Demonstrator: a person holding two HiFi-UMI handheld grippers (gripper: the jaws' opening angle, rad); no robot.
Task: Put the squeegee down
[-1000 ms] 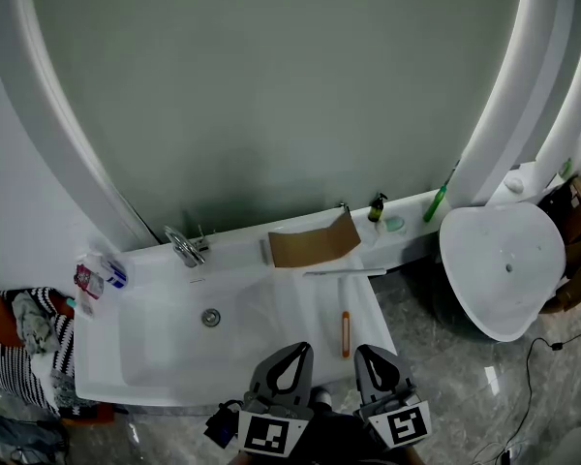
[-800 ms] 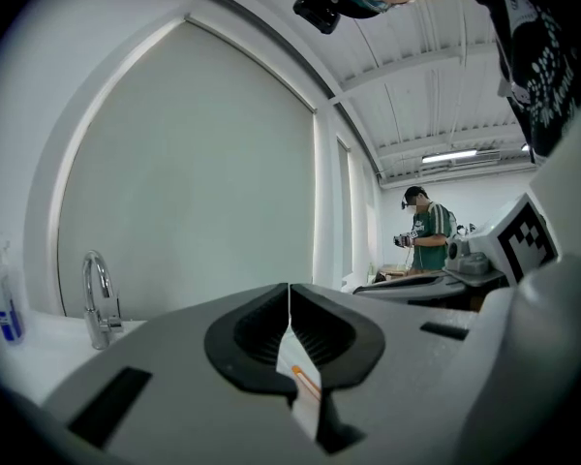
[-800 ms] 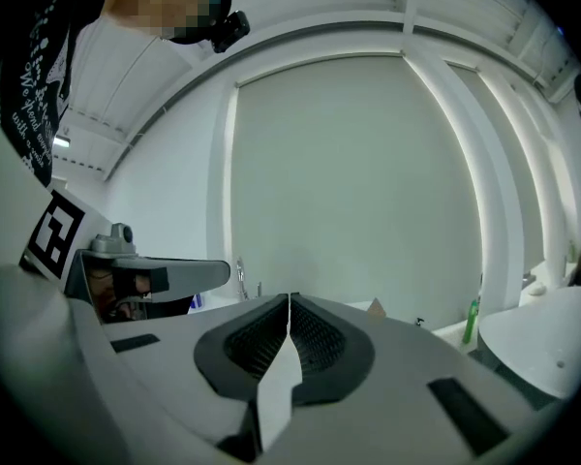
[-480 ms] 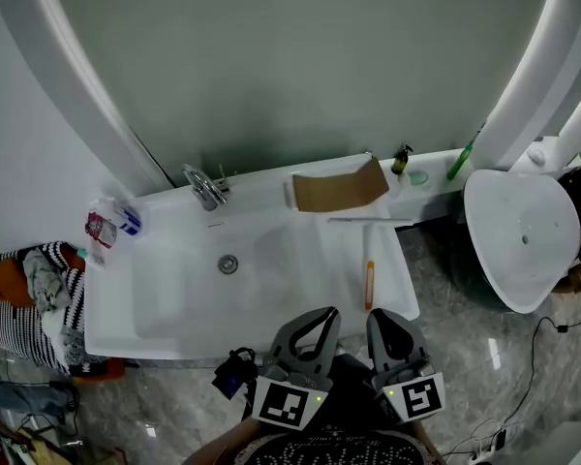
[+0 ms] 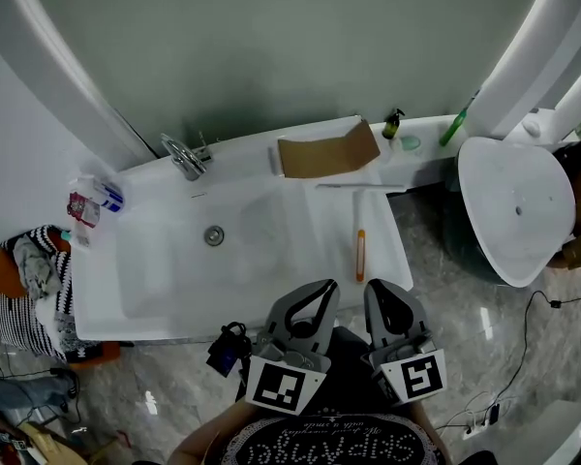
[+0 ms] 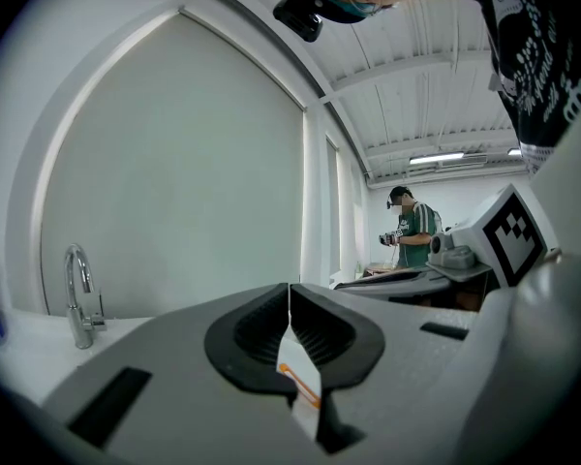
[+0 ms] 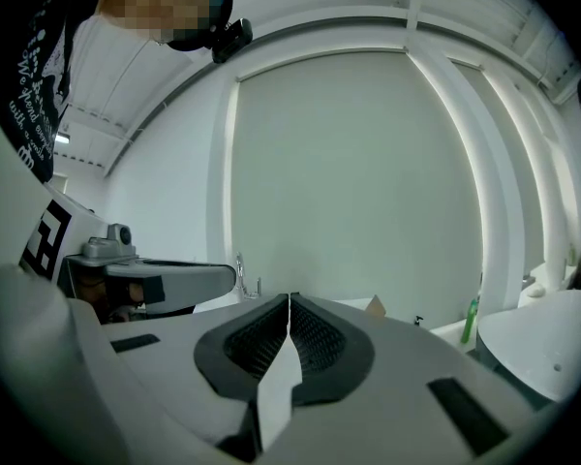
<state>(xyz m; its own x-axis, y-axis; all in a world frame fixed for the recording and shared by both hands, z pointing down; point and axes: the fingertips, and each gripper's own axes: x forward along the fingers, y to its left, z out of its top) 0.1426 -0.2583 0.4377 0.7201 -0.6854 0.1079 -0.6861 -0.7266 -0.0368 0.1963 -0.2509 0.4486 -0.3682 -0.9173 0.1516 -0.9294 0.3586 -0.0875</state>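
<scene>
Head view: the squeegee (image 5: 360, 250) lies flat on the white worktop (image 5: 329, 250), right of the basin (image 5: 189, 260) and apart from the left claw (image 5: 320, 289) and right claw (image 5: 380, 287). Both gripper views show what the head view cannot: each claw's jaws pressed together, holding nothing. Only the left gripper view shows a distant person (image 6: 412, 232).
</scene>
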